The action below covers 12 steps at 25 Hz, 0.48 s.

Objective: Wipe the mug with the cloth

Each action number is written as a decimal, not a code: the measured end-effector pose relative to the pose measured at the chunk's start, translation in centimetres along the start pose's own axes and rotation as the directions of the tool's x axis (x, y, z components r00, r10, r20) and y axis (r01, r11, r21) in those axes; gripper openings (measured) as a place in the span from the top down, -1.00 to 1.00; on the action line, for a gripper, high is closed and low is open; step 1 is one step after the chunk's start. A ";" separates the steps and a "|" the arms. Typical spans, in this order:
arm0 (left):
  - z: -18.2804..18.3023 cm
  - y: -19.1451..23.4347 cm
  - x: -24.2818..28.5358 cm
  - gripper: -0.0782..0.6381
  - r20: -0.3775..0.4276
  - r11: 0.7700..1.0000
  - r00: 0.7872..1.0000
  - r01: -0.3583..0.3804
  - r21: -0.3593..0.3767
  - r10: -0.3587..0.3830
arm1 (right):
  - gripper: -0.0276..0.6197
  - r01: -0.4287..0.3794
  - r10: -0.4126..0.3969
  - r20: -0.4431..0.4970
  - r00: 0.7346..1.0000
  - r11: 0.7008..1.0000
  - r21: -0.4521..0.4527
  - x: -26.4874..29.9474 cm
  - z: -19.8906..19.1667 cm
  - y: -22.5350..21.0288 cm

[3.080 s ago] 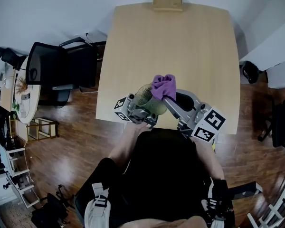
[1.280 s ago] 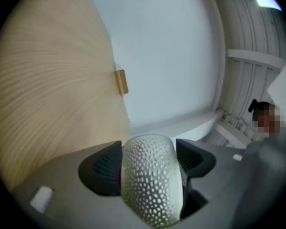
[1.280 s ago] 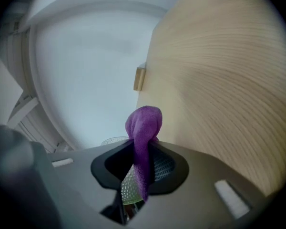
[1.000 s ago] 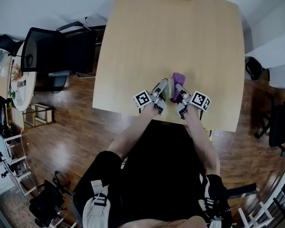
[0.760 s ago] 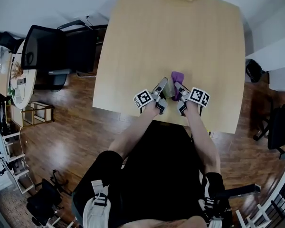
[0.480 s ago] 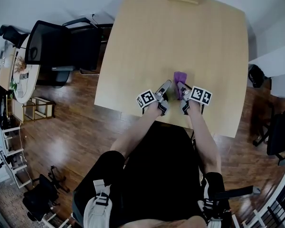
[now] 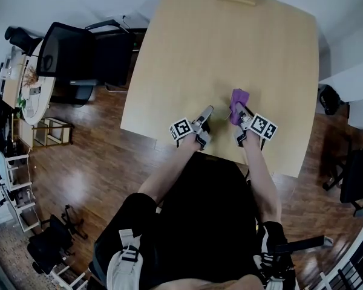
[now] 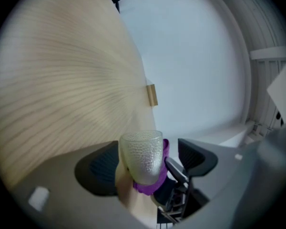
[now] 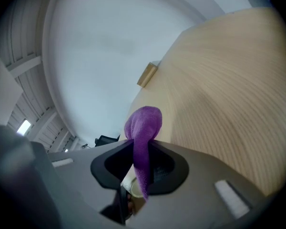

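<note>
The mug (image 8: pixel 142 159) appears to be stood on the table (image 7: pixel 230 47) near its 6 o'clock edge. It is flanked by the spread jaws of the left gripper (image 8: pixel 150 149), with a gap at one pad. The cloth (image 9: pixel 143 123) is pinched by the right gripper (image 9: pixel 143 162), at 2 o'clock from the mug. Wiping is judged done or paused; only laying the cloth down seems left.
</note>
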<state>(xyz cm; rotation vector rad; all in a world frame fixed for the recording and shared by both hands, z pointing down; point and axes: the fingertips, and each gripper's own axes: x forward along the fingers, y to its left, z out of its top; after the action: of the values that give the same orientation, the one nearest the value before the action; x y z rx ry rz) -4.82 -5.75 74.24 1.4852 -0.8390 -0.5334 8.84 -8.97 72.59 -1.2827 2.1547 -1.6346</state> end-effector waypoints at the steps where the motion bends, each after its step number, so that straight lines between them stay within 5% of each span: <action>1: -0.4 0.0 -0.3 -0.31 -0.016 1.000 1.000 0.001 0.007 -0.001 | 0.69 -0.001 0.001 -0.007 1.000 1.000 -0.009 -0.5 0.0 0.1; 4: -1.2 -1.2 -1.9 -0.31 -0.112 0.991 0.994 0.002 0.135 0.014 | 0.69 0.003 -0.005 -0.023 1.000 0.998 -0.060 -2.0 -0.1 0.8; 5: -1.0 -2.1 -2.6 -0.31 -0.155 0.967 0.987 0.002 0.255 0.039 | 0.69 0.010 -0.012 -0.022 1.000 0.997 -0.070 -2.6 0.0 1.0; 6: -0.6 -3.1 -3.2 -0.30 -0.193 0.911 0.978 0.004 0.413 0.083 | 0.69 0.018 -0.019 -0.018 1.000 0.997 -0.071 -3.3 0.1 1.2; 8: 0.6 -4.8 -3.7 -0.28 -0.249 0.703 0.949 0.043 0.710 0.194 | 0.69 0.027 -0.027 -0.010 1.000 0.999 -0.034 -5.0 -0.3 1.6; 10: 1.0 -5.9 -3.0 -0.28 -0.324 0.500 0.906 0.155 0.852 0.271 | 0.69 0.027 -0.027 -0.019 0.999 0.998 0.049 -6.3 -2.4 2.0; 12: 0.3 -5.7 -1.7 -0.28 -0.422 0.371 0.847 0.297 0.880 0.322 | 0.69 0.036 -0.031 -0.044 0.999 0.991 0.128 -6.9 -5.5 2.2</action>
<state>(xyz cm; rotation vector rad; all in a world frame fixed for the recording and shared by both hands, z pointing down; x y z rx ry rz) -5.05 -4.89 68.32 2.5274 -0.6827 0.5710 8.84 -0.19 70.43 -1.2648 2.0232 -1.7963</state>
